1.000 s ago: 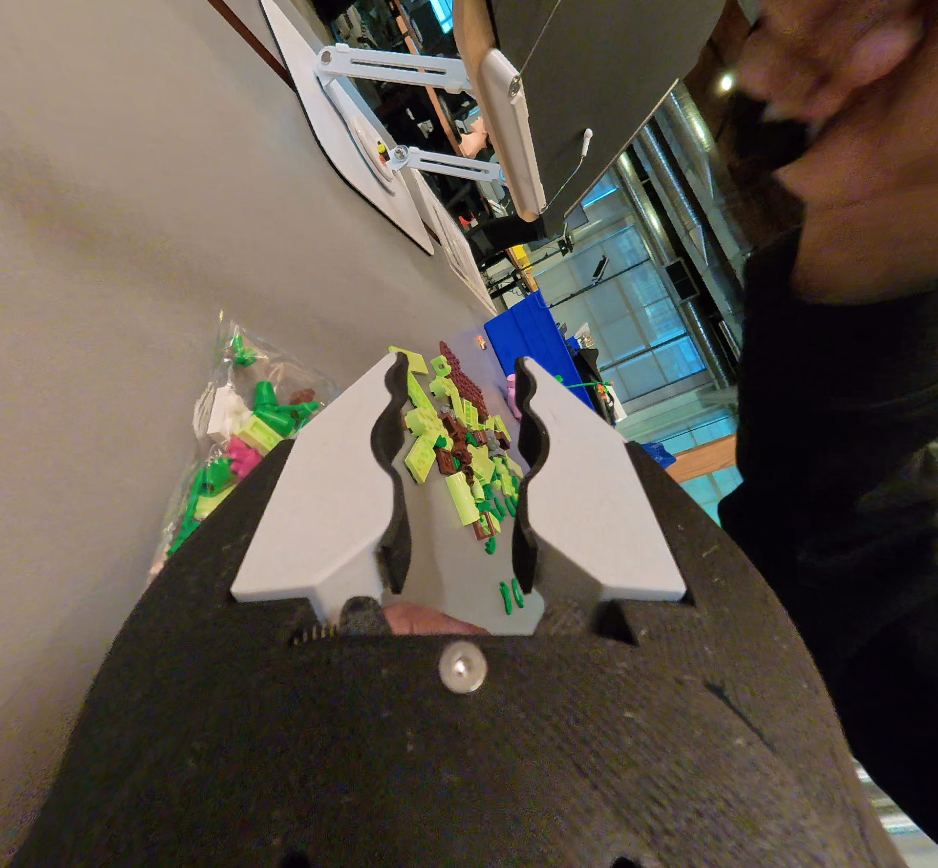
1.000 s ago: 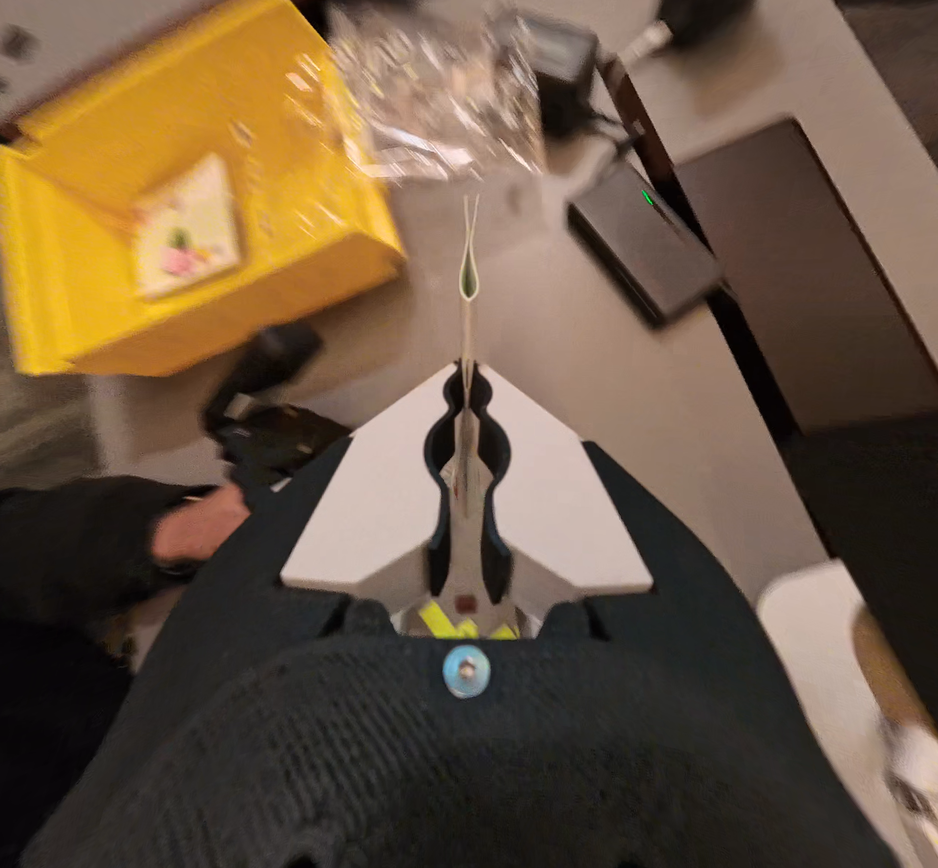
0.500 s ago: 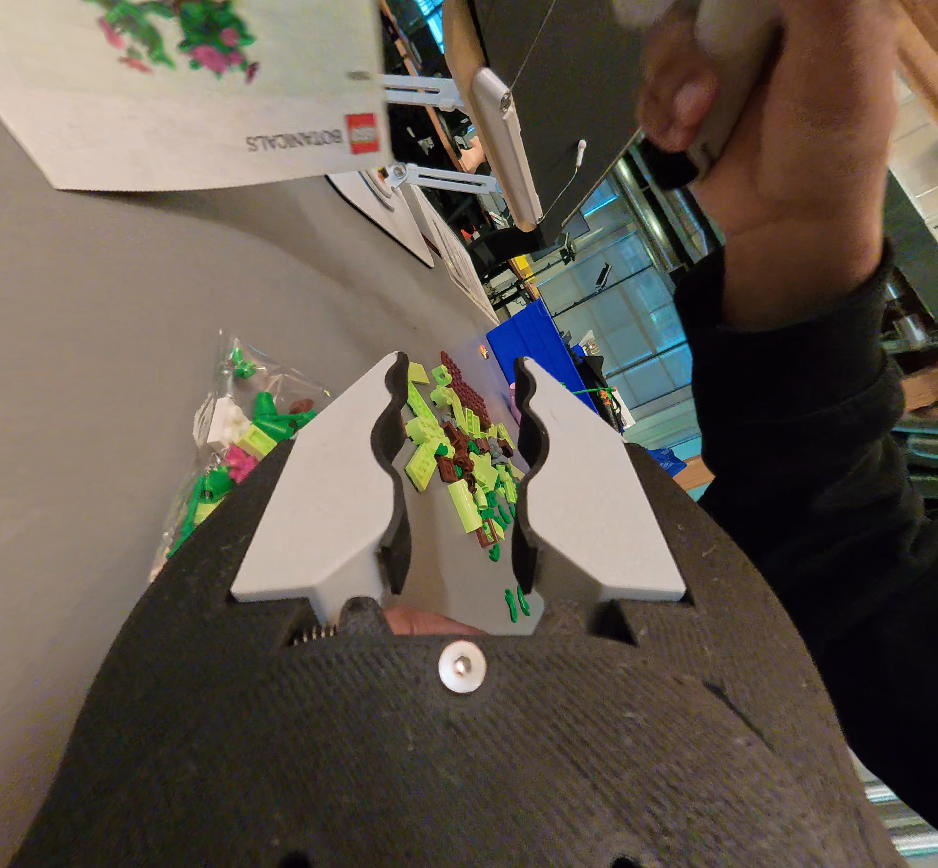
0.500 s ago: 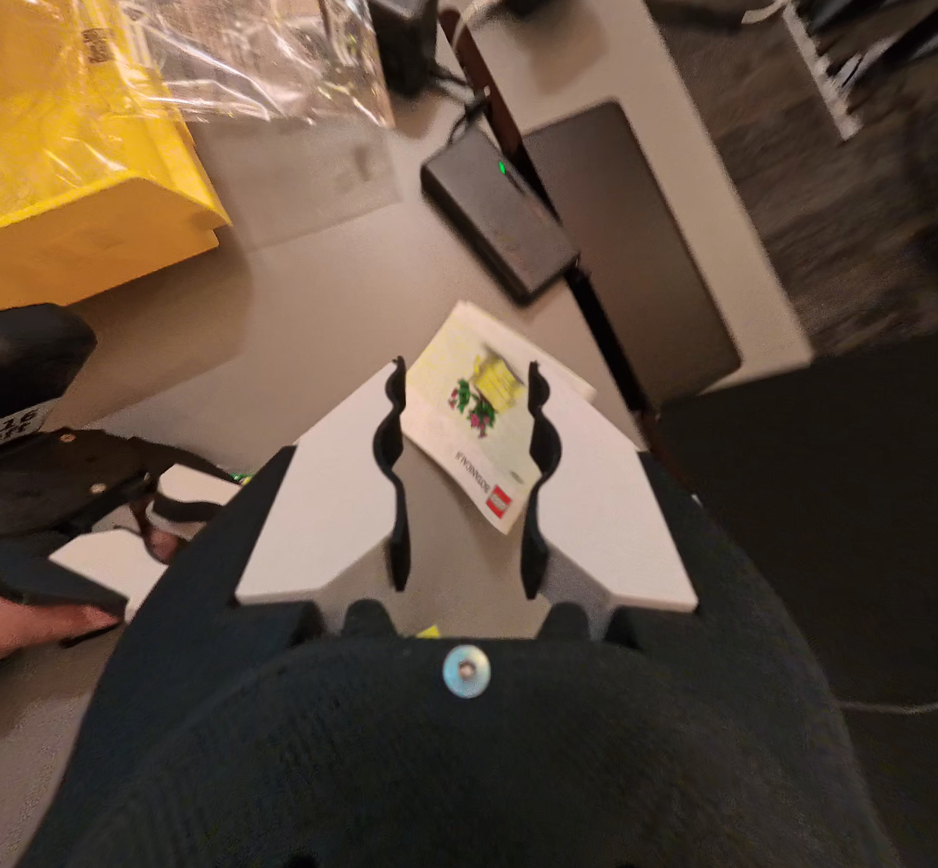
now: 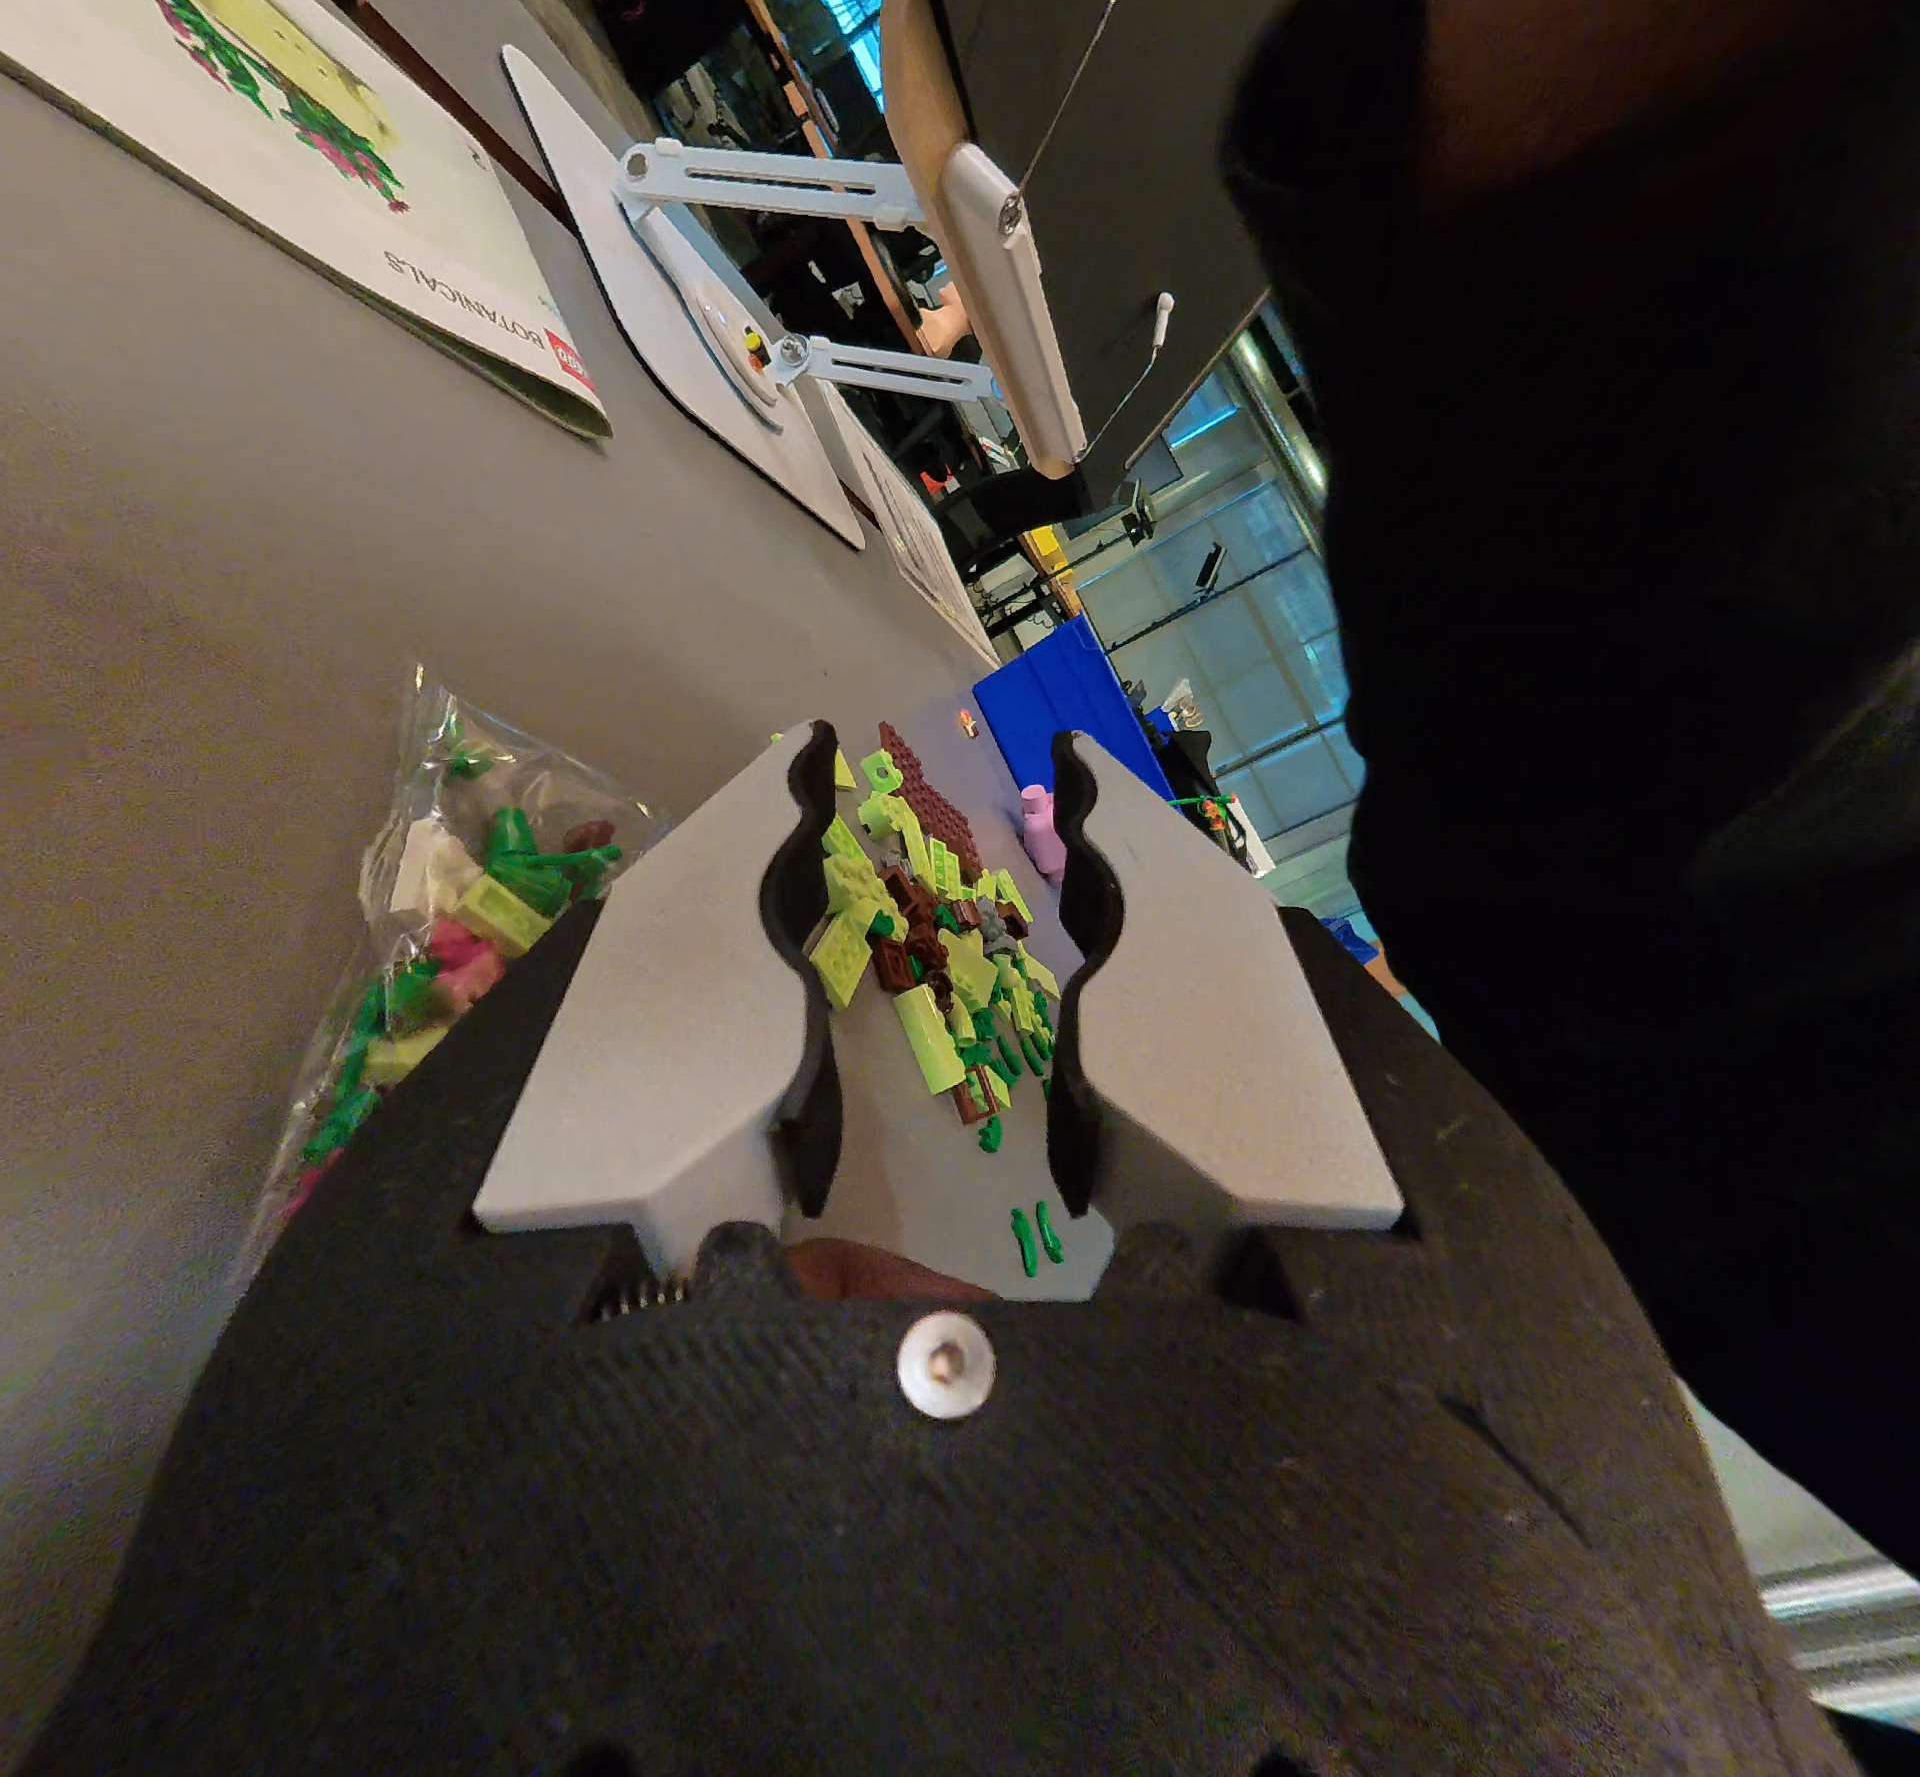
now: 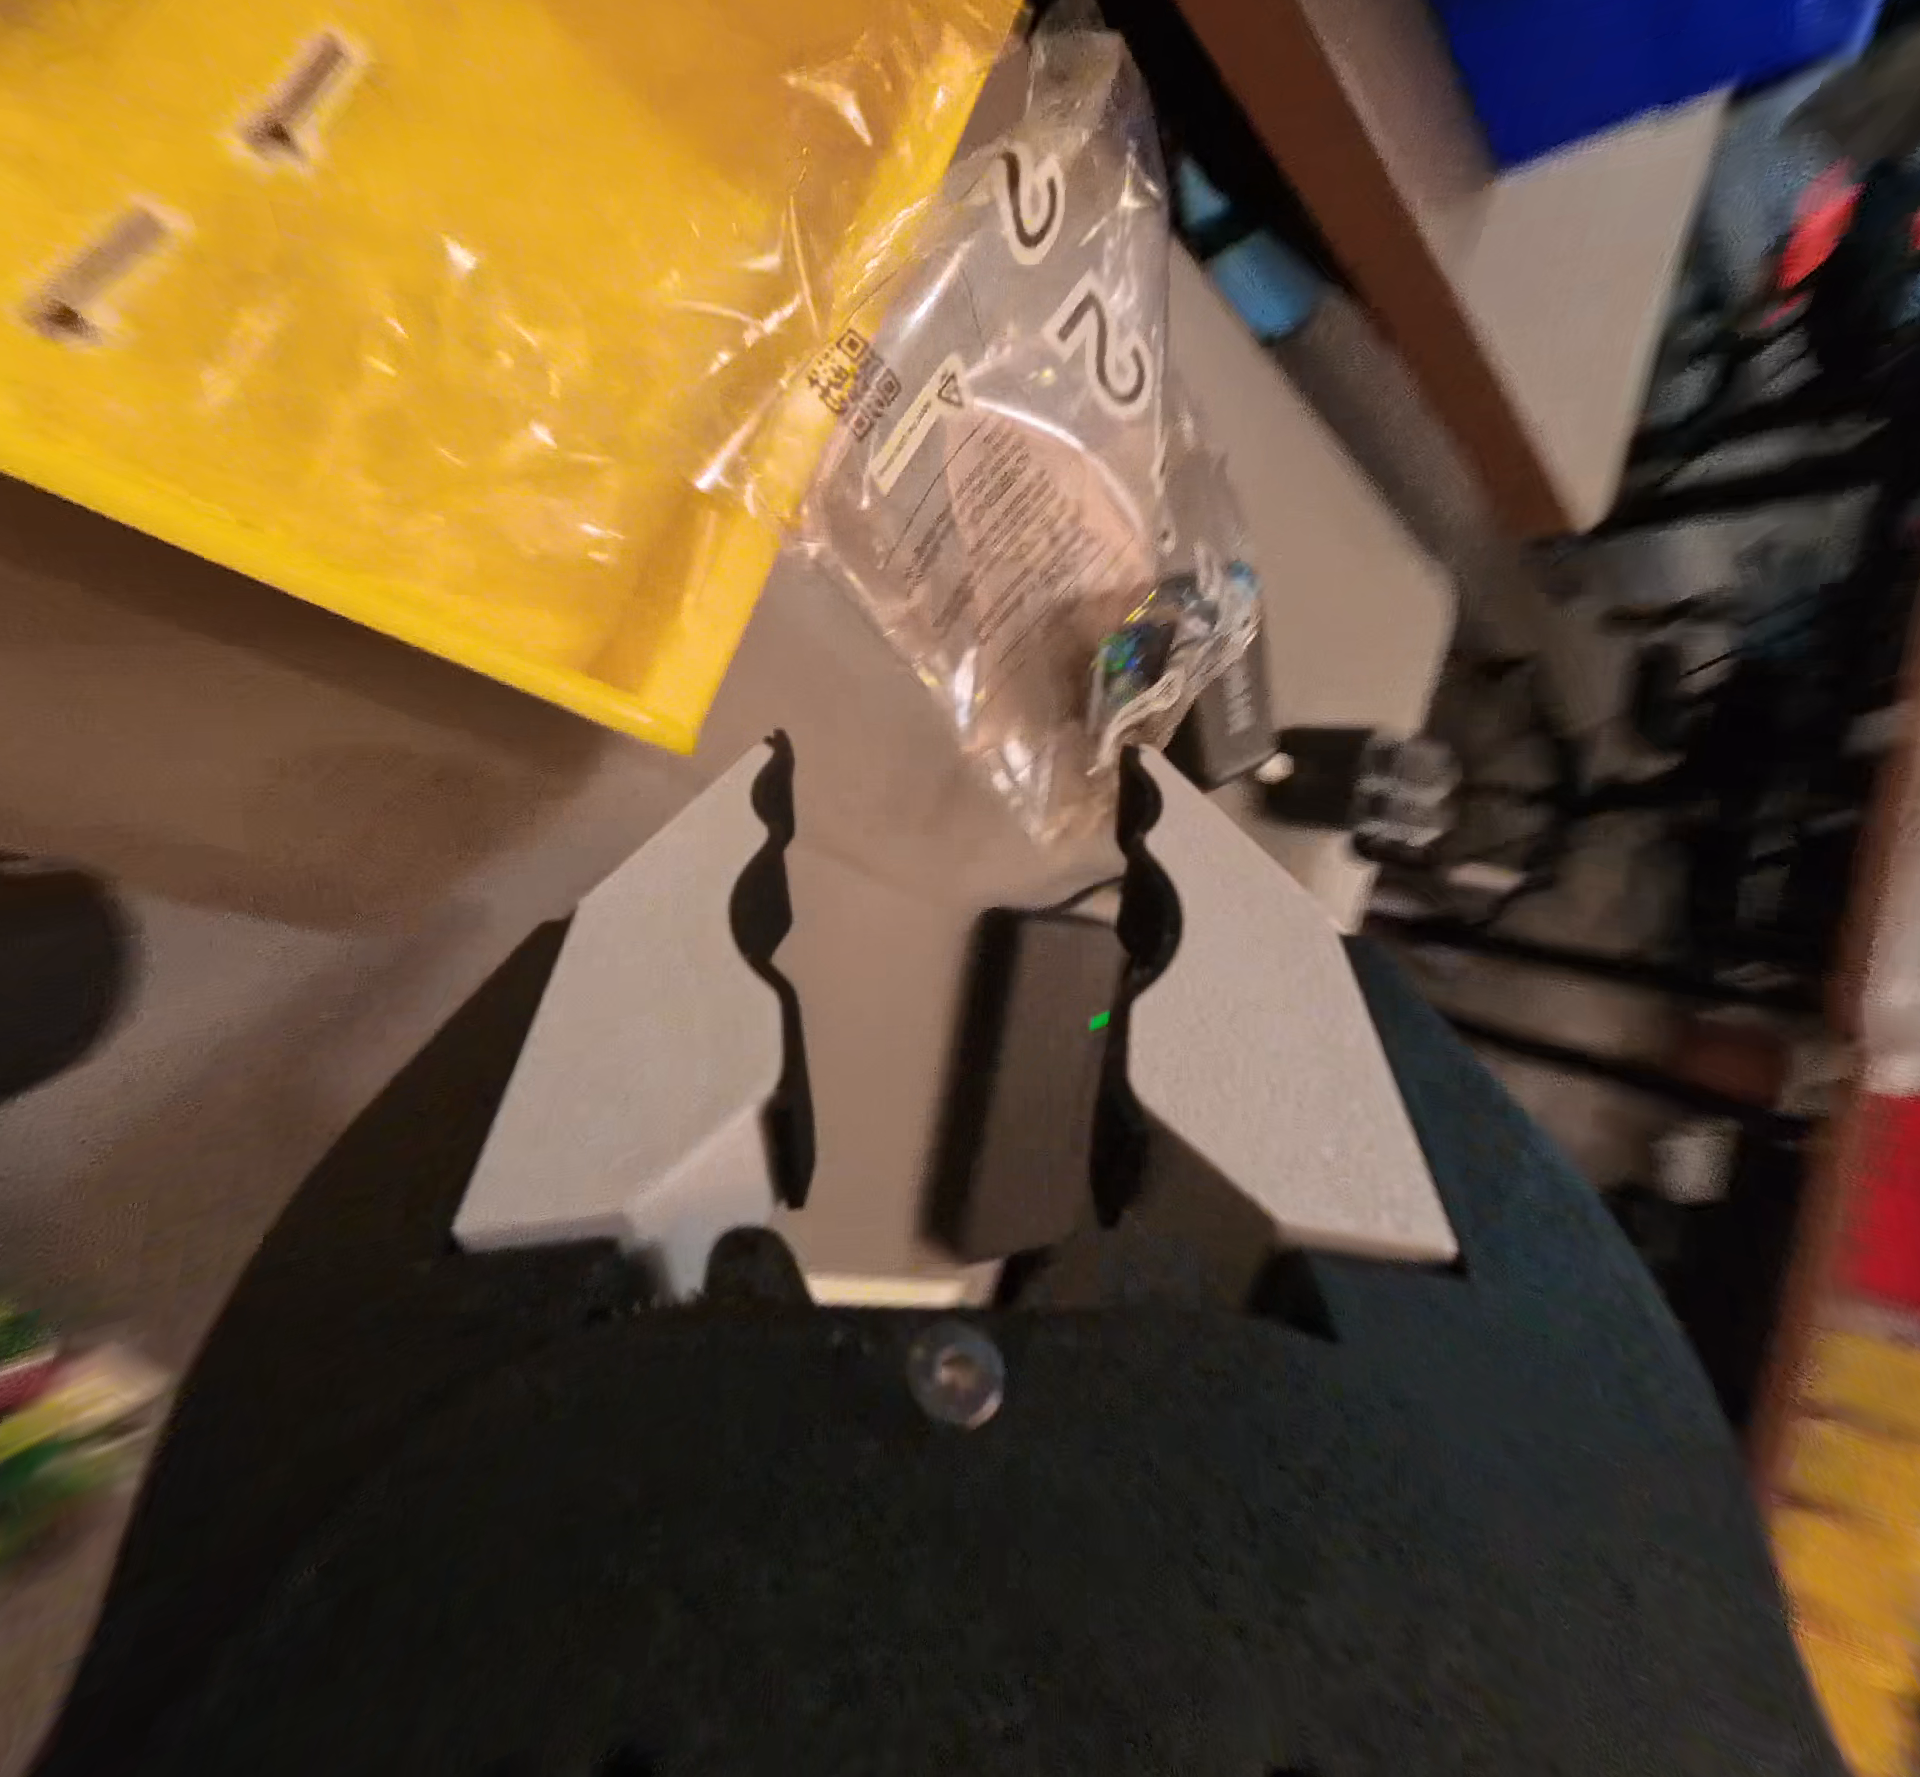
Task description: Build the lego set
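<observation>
Nothing is being held: the left hand-held gripper and right hand-held gripper are both being kept apart. Loose lego pieces are lying on the grey desk, beside an unopened bag of pieces and the instruction booklet. Judging by this, parts are being laid out; next, a first brick needs picking. A yellow bin and an empty clear bag are lying in a cluttered workshop.

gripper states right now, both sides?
Left gripper: open, holding nothing, pointed at the loose lego pieces on the table.
Right gripper: open, holding nothing, over the table near the clear plastic bag.
</observation>
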Demonstrator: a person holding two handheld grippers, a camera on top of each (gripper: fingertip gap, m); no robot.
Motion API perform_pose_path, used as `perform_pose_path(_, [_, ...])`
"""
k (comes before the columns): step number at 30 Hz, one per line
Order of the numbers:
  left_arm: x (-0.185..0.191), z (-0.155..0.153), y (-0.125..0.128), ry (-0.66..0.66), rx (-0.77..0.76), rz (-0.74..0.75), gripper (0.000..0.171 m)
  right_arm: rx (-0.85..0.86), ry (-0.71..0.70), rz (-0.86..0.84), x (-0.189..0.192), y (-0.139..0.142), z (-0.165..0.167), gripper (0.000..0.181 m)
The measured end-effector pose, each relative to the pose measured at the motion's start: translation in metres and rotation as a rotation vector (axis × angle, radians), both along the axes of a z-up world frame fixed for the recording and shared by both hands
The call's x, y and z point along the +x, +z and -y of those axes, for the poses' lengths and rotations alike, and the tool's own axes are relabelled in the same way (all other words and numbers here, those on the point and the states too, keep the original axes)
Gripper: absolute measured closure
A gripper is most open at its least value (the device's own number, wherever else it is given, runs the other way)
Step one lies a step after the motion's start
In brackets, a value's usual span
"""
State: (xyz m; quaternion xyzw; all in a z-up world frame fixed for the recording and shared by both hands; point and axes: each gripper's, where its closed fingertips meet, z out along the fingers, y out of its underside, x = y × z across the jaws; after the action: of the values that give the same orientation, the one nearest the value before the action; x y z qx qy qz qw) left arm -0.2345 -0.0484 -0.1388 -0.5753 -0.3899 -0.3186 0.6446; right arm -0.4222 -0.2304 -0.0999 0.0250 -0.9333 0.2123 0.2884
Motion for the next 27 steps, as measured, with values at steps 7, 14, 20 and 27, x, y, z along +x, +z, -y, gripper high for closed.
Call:
perform_pose_path(7, [-0.004,0.004,-0.002,0.013,-0.009,0.016,0.132,0.242,0.166,-0.2,-0.036,-0.054,0.015,0.12])
perform_pose_path(14, [-0.003,0.002,-0.002,0.004,-0.004,0.018,0.132,0.041,0.162,-0.399,-0.035,0.035,0.044,0.181])
perform_pose_path(20, [-0.001,0.0,-0.004,-0.006,-0.008,0.023,0.132,-0.111,0.266,-0.472,0.018,0.121,0.074,0.181])
perform_pose_path(27, [-0.003,0.001,-0.004,0.003,-0.009,0.022,0.132,0.044,0.597,-0.26,0.136,0.043,0.12,0.171])
